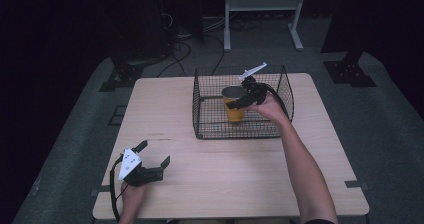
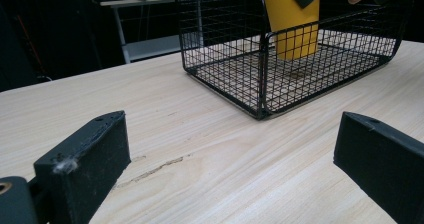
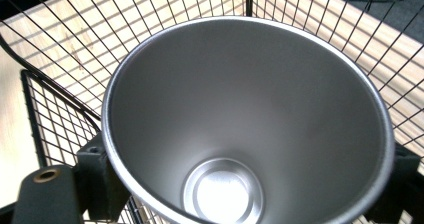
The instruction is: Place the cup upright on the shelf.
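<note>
Left gripper [image 1: 154, 154]: held low over the near left part of the wooden surface [image 1: 165, 109], in the person's left hand [image 1: 132, 191]. Its fingers [image 2: 85, 169] are seen spread wide apart, with nothing between them; bare wood is seen in the gap in the left gripper view. A grey three-cornered plate is carried on top, and a black cable is looped at its left side.

Wire basket [image 1: 200, 109]: black mesh, open-topped, set on the far middle of the surface, well apart from the left gripper. It is seen from the side in the left gripper view [image 2: 225, 74], its bottom resting on the wood.

Yellow cup [image 1: 234, 110]: stood upright inside the basket, towards its middle, with a silver metal interior [image 3: 240, 134]. Whether its base is touching the basket floor cannot be told.

Right gripper [image 1: 241, 102]: reached into the basket from the right, held in the person's right hand [image 1: 270, 106]. Its fingers [image 3: 97, 179] are clamped on the cup, one pressed on each side just below the rim.
</note>
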A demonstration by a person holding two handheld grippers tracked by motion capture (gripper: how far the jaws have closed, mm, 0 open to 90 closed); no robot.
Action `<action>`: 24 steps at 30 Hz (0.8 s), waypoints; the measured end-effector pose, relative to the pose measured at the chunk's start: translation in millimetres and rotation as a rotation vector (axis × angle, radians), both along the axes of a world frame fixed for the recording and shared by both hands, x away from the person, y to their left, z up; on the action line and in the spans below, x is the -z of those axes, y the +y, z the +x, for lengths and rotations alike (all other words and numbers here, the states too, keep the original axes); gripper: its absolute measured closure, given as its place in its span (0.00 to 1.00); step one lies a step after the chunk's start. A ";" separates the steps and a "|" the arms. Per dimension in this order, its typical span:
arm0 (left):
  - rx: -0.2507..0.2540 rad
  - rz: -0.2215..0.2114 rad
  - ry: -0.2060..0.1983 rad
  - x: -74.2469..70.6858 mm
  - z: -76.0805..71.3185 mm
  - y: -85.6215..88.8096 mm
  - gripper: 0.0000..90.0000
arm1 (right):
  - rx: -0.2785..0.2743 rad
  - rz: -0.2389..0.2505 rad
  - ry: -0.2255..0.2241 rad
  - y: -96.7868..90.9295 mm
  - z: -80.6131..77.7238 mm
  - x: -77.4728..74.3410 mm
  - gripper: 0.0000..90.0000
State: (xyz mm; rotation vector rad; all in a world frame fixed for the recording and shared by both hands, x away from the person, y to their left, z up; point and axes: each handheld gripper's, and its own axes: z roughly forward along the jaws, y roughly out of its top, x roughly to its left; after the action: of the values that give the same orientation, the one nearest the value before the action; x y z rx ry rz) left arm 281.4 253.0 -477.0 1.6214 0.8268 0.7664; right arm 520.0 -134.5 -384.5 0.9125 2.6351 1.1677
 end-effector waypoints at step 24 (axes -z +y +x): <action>0.001 -0.002 -0.001 0.0 0.0 0.0 0.01 | -0.004 -0.103 0.010 6.5 6.5 12.3 0.15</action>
State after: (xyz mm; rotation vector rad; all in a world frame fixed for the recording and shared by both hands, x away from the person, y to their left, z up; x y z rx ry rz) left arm 281.4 253.1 -477.0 1.6198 0.8256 0.7657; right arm 526.5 -128.0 -396.8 0.8973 2.6772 1.0200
